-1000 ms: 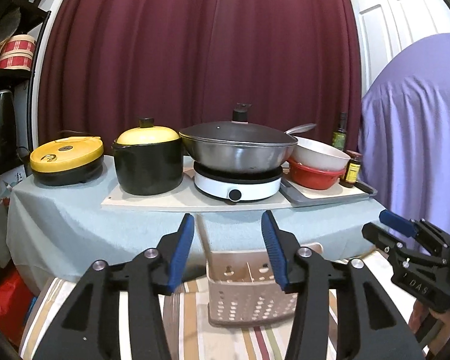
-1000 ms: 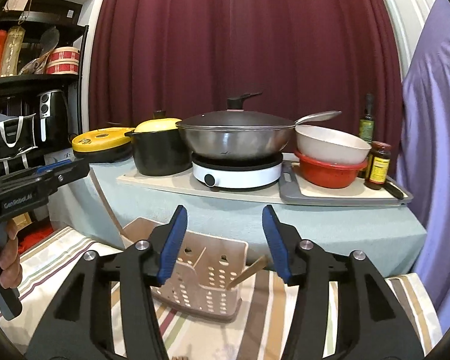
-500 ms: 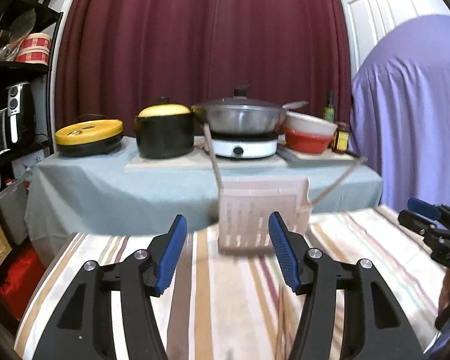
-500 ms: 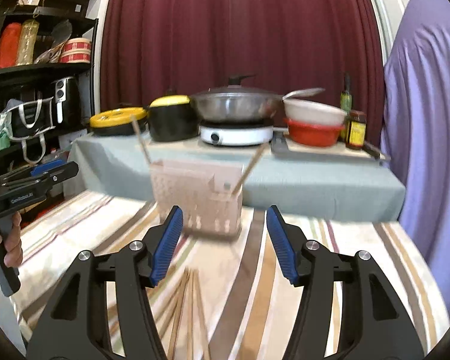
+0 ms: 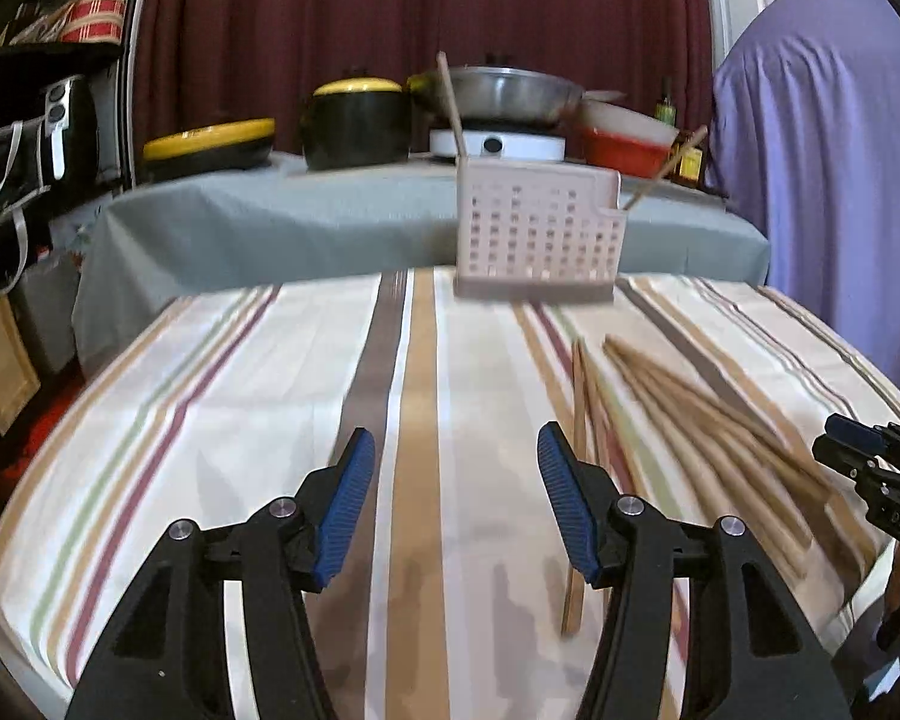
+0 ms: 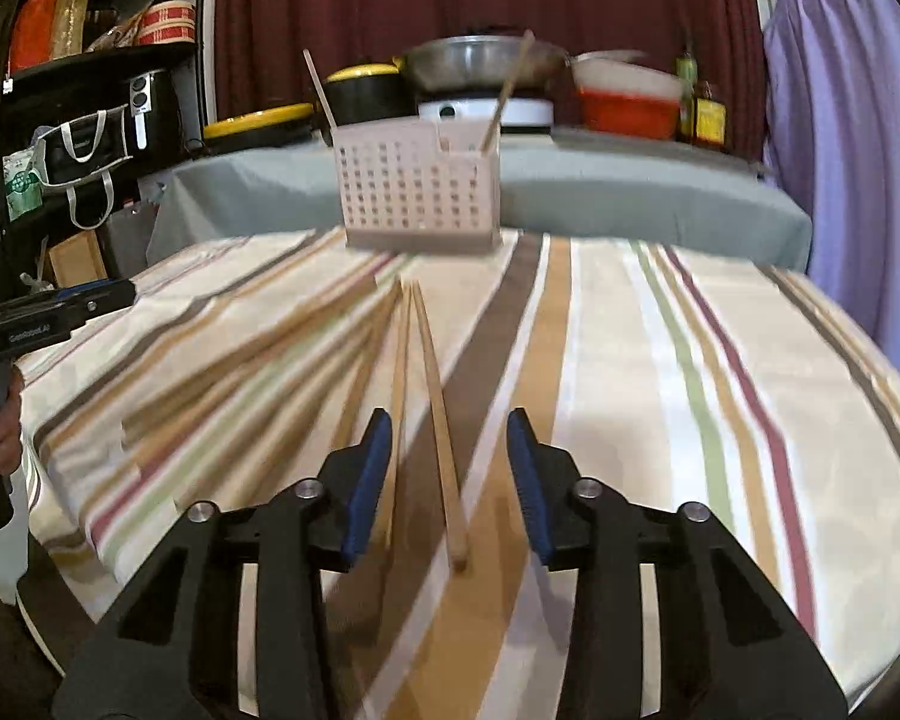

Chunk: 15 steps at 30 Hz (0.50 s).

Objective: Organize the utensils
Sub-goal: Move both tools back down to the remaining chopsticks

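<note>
Nearest us, the right gripper [image 6: 449, 468] has dropped low over the striped cloth [image 6: 660, 420] vs a sec ago, and its jaws have just been closing around 1 chopstick [image 6: 444, 450] w/o pinching it yet; the left gripper [image 5: 455, 498] hangs about half open, holding nothing, just left of the loose chopsticks [image 5: 690, 414]. Beyond that pile stands the utensil basket [image 6: 417, 195] w/ 2 sticks already upright, so we judge the next pick is starting.
</note>
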Each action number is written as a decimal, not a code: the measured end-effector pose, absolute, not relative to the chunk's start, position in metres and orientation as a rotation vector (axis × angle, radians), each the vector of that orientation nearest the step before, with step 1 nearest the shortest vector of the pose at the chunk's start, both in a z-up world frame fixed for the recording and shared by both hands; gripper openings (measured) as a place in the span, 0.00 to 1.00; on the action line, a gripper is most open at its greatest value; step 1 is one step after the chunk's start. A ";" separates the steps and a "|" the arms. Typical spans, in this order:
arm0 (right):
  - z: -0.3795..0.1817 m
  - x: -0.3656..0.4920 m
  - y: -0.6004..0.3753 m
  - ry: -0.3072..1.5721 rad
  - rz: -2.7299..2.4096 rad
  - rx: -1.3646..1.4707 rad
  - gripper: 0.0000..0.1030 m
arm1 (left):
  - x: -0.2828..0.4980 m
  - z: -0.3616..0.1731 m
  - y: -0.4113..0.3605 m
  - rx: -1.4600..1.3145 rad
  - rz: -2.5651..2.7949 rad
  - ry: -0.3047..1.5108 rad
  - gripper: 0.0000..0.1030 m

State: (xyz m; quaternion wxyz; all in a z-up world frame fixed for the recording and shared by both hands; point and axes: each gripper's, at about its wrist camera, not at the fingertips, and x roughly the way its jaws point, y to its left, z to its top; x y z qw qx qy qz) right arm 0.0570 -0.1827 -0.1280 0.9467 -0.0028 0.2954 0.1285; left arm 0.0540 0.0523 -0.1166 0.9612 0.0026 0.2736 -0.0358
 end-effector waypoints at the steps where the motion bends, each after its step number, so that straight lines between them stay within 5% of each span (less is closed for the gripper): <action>1: -0.131 0.056 -0.184 0.608 0.262 -0.003 0.33 | 0.051 -0.121 0.053 -0.001 -0.073 0.559 0.54; 15: -0.145 0.051 -0.190 0.632 0.250 0.014 0.18 | 0.032 -0.150 0.040 0.015 -0.136 0.608 0.45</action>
